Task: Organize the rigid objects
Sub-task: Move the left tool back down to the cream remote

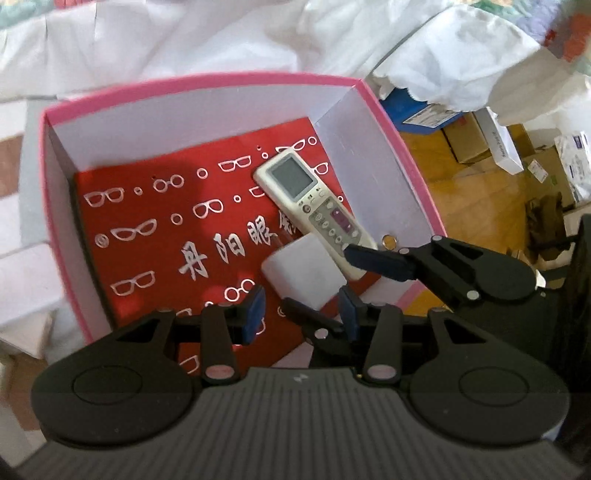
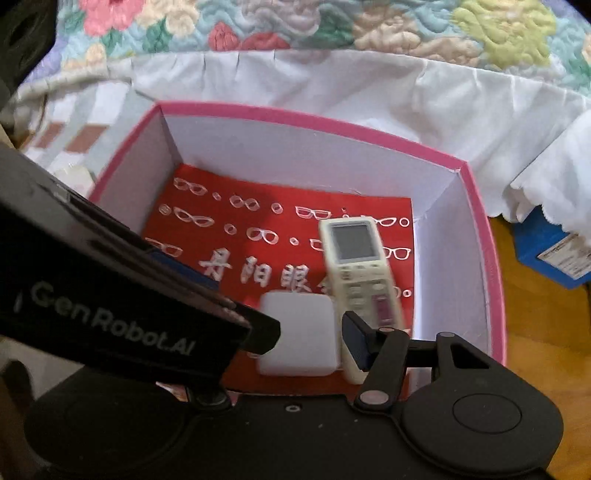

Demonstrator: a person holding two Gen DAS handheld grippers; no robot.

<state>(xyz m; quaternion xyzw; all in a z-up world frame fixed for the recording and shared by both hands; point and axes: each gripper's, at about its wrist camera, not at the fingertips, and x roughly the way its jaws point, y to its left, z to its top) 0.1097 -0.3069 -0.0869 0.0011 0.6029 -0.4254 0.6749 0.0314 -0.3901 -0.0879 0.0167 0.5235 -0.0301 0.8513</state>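
A pink box (image 1: 207,86) with white inner walls holds a red sheet printed with glasses (image 1: 147,229). A cream remote control (image 1: 310,206) and a white square block (image 1: 303,273) lie on the sheet; both also show in the right wrist view, the remote (image 2: 362,273) beside the block (image 2: 299,332). My left gripper (image 1: 301,312) is open and empty just over the box's near edge. My right gripper (image 1: 325,291) reaches in from the right, its jaws open around the white block, one blue pad (image 1: 376,262) over the remote's lower end. In the right wrist view the left gripper's body hides the right gripper's left finger.
A small gold coin (image 1: 389,242) lies in the box's right corner. The box (image 2: 480,177) sits on white bedding (image 2: 369,88) with a floral quilt (image 2: 332,26) behind. Cardboard boxes (image 1: 498,144) and a blue box (image 2: 546,251) lie on the wooden floor to the right.
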